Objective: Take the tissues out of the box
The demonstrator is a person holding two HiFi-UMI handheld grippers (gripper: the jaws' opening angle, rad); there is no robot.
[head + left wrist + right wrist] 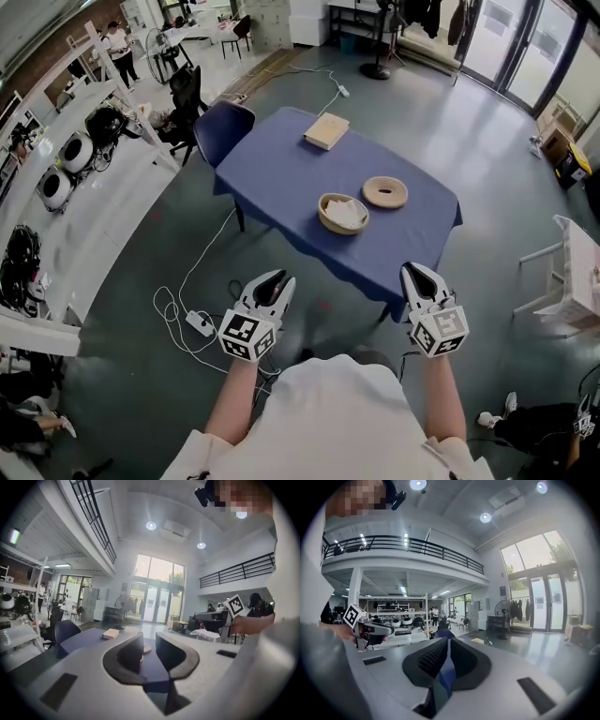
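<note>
A tan tissue box lies at the far end of the blue table; the left gripper view shows the box well ahead. Nearer me stands a wooden bowl with white tissue in it, and a wooden ring lies beside it. My left gripper hovers over the floor short of the table's near edge. Its jaws stand apart with nothing between them. My right gripper hangs level with it at the table's near right corner. Its jaws are together and empty.
A blue chair stands at the table's far left corner. A power strip and white cable lie on the floor to my left. White shelving lines the left side, and white furniture stands at the right.
</note>
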